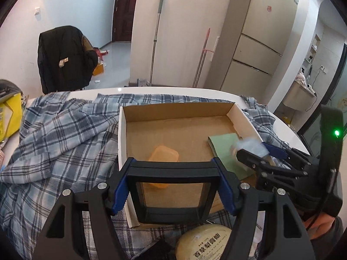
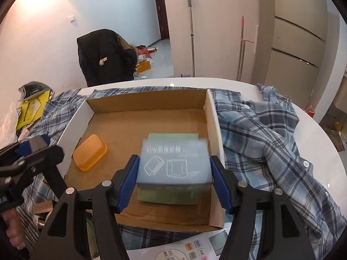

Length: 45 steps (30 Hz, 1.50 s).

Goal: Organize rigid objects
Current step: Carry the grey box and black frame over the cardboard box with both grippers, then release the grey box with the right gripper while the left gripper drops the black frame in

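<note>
The right gripper (image 2: 174,173) clamps a pale-blue printed box (image 2: 173,162), the left gripper (image 1: 173,186) a black-framed clear case (image 1: 173,191) — lower both flat into the brown cardboard tray (image 2: 149,99), lower centre, clear of the orange soap-shaped block (image 2: 90,155)

we see a blue plaid shirt (image 2: 266,134) spread over the white round table (image 2: 325,143). off its left end lies a yellow package (image 1: 8,119) under something grey. behind the table a black jacket (image 1: 65,58) hangs over a chair. a dark wooden door (image 1: 124,10) stands down the hall, with orange and red clutter (image 2: 144,65) on the floor. a grey-handled mop (image 1: 157,34) and a red-handled tool (image 1: 202,56) lean against the wall, beside a beige fridge (image 1: 260,39). a light switch (image 2: 72,19) sits on the left wall.
</note>
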Available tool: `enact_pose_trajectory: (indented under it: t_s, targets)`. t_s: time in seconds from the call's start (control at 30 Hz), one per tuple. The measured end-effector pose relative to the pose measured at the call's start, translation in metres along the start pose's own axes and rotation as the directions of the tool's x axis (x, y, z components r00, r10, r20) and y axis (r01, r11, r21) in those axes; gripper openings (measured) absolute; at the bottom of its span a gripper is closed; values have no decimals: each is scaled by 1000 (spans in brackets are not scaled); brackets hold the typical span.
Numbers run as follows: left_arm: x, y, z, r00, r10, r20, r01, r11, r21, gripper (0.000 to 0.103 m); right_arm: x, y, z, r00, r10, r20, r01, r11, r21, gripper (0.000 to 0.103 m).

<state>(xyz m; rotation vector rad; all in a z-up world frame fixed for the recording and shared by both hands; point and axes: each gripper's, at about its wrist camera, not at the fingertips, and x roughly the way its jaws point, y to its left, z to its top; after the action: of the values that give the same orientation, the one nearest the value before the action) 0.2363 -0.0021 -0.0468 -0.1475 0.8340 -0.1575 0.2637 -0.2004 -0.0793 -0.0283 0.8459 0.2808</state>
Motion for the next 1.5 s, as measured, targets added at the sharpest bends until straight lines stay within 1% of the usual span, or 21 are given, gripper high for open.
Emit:
enact_pose_trajectory:
  t_s: [0.03, 0.07, 0.1, 0.27, 0.37, 0.43, 0.5, 0.57, 0.7, 0.77, 0.8, 0.83, 0.9, 1.0, 1.17, 1.27, 1.3, 1.37, 1.43, 1.47, 1.5]
  targets:
    - [3, 1, 1, 1000, -3, -11, 3, 1000, -5, 72, 0, 1, -1, 1000, -5, -2, 5, 1000, -9, 67]
    - [5, 2, 2, 1000, -7, -22, 6, 1000, -10, 72, -2, 2, -1, 1000, -10, -2, 10, 1000, -21, 73]
    - [6, 2, 4, 1000, -6, -25, 6, 1000, -14, 72, -6, 2, -1, 1000, -13, 8, 14, 1000, -27, 75]
    - [14, -6, 8, 999, -7, -42, 7, 1000, -15, 71, -35, -11, 5, 990, -46, 136, 43, 999, 22, 78]
    - [21, -20, 9, 998, -9, -68, 10, 1000, 10, 71, -45, -18, 7, 982, -77, 174, 71, 997, 42, 79]
    - [30, -34, 8, 995, -11, -100, 16, 999, 50, 71, -44, -21, 7, 980, -97, 173, 92, 995, 39, 79]
    - [37, -44, 7, 992, -21, -126, 28, 998, 57, 71, -41, -26, 6, 978, -123, 167, 116, 992, 53, 79]
    - [41, -50, 7, 991, -21, -134, 30, 997, 68, 71, -36, -33, 6, 981, -126, 151, 116, 991, 73, 79]
    - [46, -64, 8, 988, 34, -149, -15, 992, 122, 71, -33, -39, 5, 983, -121, 139, 110, 990, 86, 79]
    - [48, -70, 7, 987, 42, -153, -19, 989, 146, 72, -32, -40, 5, 983, -119, 142, 109, 991, 75, 79]
    - [50, -71, 8, 987, 44, -153, -21, 988, 153, 72, -31, -40, 5, 982, -125, 143, 115, 990, 76, 79]
    - [52, -71, 8, 987, 46, -155, -22, 989, 149, 77, -32, -40, 5, 981, -129, 145, 118, 990, 79, 79]
    - [56, -68, 11, 987, 54, -151, -37, 992, 118, 81, -34, -42, 5, 980, -125, 155, 113, 990, 87, 79]
    - [51, -63, 14, 994, 35, -103, -26, 996, 83, 81, -41, -43, 6, 976, -127, 178, 111, 989, 100, 79]
    - [32, -62, 21, 998, 49, -50, -44, 995, 95, 82, -61, -43, 12, 956, -154, 248, 133, 986, 100, 79]
    - [11, -62, 28, 998, 56, 7, -57, 993, 105, 83, -78, -40, 15, 940, -172, 295, 152, 984, 88, 79]
    - [-2, -62, 29, 997, 59, 49, -64, 992, 106, 83, -84, -39, 16, 936, -170, 308, 151, 985, 86, 79]
    - [-23, -61, 28, 992, 61, 107, -73, 991, 109, 83, -100, -37, 17, 929, -160, 334, 140, 987, 83, 79]
    - [-54, -58, 23, 980, 44, 196, -68, 991, 116, 84, -115, -36, 15, 925, -147, 351, 128, 989, 77, 79]
    - [-74, -56, 18, 965, 36, 260, -69, 991, 118, 87, -121, -35, 14, 925, -142, 352, 124, 990, 74, 79]
    - [-86, -55, 15, 954, 33, 298, -71, 990, 118, 91, -126, -35, 12, 927, -130, 352, 112, 991, 72, 79]
